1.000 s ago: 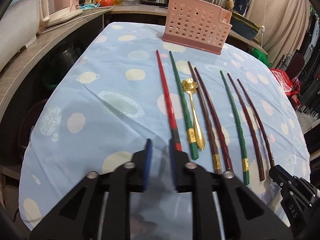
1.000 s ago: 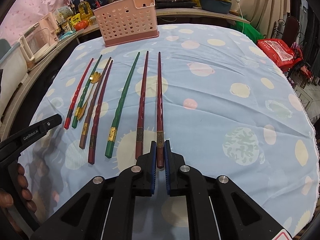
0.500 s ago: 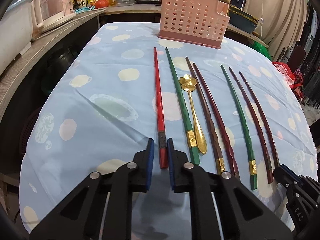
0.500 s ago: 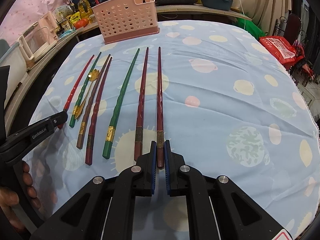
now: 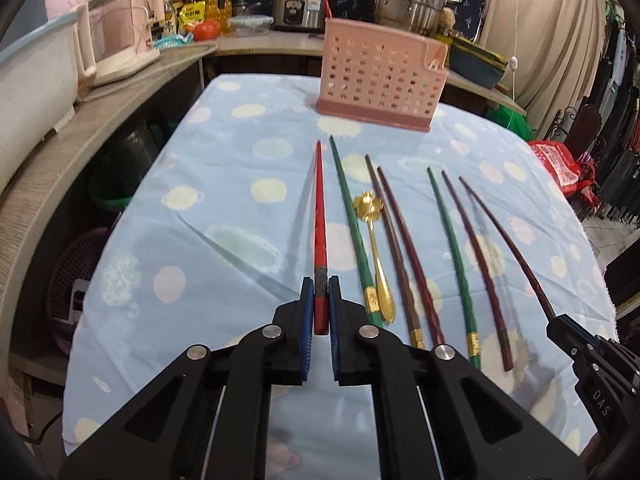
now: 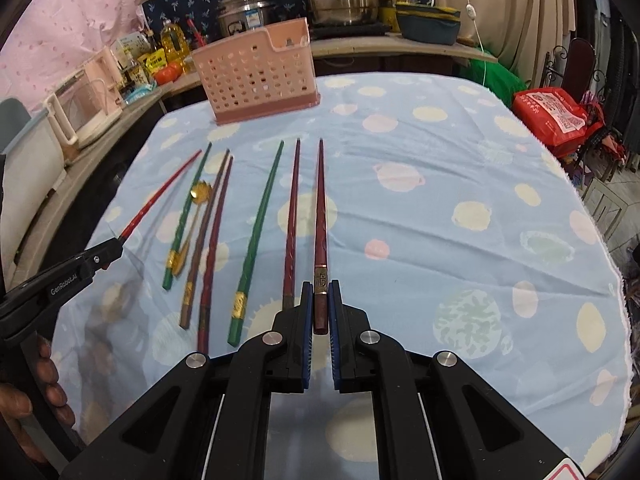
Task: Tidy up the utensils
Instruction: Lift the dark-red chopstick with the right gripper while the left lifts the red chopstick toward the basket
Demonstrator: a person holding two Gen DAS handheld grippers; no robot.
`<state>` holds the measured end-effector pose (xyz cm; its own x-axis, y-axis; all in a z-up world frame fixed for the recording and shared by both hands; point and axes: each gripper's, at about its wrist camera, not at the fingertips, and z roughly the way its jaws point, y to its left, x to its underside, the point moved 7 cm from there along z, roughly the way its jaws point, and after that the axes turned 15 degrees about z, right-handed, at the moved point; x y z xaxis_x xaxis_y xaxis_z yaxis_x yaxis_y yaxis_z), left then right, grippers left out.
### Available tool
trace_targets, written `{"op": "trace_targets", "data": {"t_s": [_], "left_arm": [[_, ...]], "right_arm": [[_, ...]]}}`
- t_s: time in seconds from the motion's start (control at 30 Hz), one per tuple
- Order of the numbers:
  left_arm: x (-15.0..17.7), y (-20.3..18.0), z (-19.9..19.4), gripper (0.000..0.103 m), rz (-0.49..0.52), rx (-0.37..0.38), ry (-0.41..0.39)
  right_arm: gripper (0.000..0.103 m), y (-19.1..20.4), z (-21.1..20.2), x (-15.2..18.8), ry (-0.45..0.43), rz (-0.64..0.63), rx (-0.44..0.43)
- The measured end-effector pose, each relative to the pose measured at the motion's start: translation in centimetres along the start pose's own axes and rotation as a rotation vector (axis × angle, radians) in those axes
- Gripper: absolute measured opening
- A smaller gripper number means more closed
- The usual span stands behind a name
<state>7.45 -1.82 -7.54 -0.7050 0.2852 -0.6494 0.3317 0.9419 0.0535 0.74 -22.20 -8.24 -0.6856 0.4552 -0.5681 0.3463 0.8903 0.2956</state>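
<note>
Pinching the red chopstick, the left gripper has just closed; the right gripper clamps a dark red chopstick. Nothing visibly sits in the pink utensil basket; five chopsticks and the gold spoon lie on the tablecloth

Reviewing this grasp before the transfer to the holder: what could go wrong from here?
1. Left gripper and right gripper each pinch a chopstick only near its butt end; the red chopstick or dark red chopstick could pivot or slip.
2. Long tips may snag the pink holder rim.
</note>
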Motion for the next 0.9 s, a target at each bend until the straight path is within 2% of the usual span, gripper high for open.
{"op": "trace_targets", "data": {"t_s": [0.4,0.9], "left_arm": [[-4.6,1.5,-4.9,0.007,-0.013,-0.009,-0.126],[-12.5,2.8,-7.7,0.007,0.000,-0.052,-0.238]], "right_arm": [[0.007,1.6,-4.5,-5.7,-0.135,0.020,-0.071],[0.007,6.2,-8.2,-14.8,-0.295,-0.001,-0.170]]}}
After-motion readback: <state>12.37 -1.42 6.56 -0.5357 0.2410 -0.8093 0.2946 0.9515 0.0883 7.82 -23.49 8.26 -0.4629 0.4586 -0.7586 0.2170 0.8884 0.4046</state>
